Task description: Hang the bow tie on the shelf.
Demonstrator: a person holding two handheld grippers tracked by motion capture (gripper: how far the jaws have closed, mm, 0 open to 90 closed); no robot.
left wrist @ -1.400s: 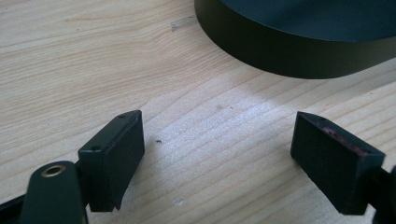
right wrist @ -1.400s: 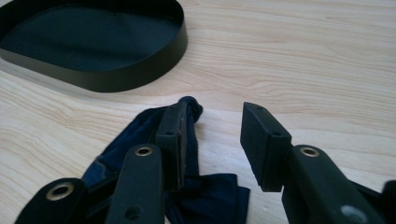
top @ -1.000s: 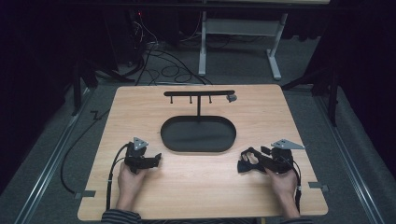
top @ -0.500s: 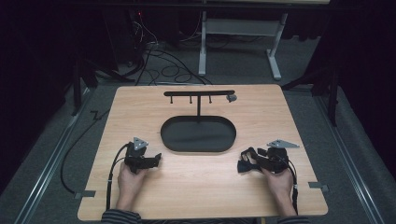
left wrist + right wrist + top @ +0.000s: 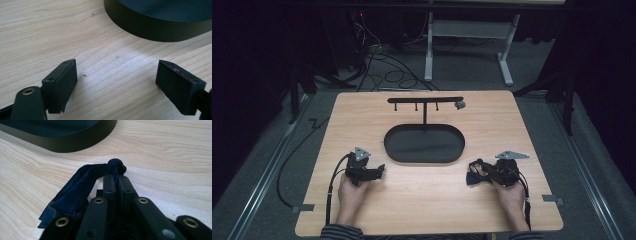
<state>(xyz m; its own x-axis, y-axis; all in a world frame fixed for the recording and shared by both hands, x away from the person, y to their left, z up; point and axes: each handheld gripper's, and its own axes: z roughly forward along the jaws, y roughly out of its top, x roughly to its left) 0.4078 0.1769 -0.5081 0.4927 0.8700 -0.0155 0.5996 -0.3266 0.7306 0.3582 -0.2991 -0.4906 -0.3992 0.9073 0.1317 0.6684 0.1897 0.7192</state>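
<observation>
Right tongs (image 5: 115, 178) pinching dark blue cloth (image 5: 75, 192) at its knot, left tongs (image 5: 116, 85) spread, well apart

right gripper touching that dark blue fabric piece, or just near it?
Touching. In the right gripper view, the right gripper has just closed, its jaws clamped on the knotted dark blue fabric, which bulges out past the tips.

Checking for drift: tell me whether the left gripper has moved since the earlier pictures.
No. The left gripper sits at the same spot beside the black oval tray's left end, jaws open.
</observation>
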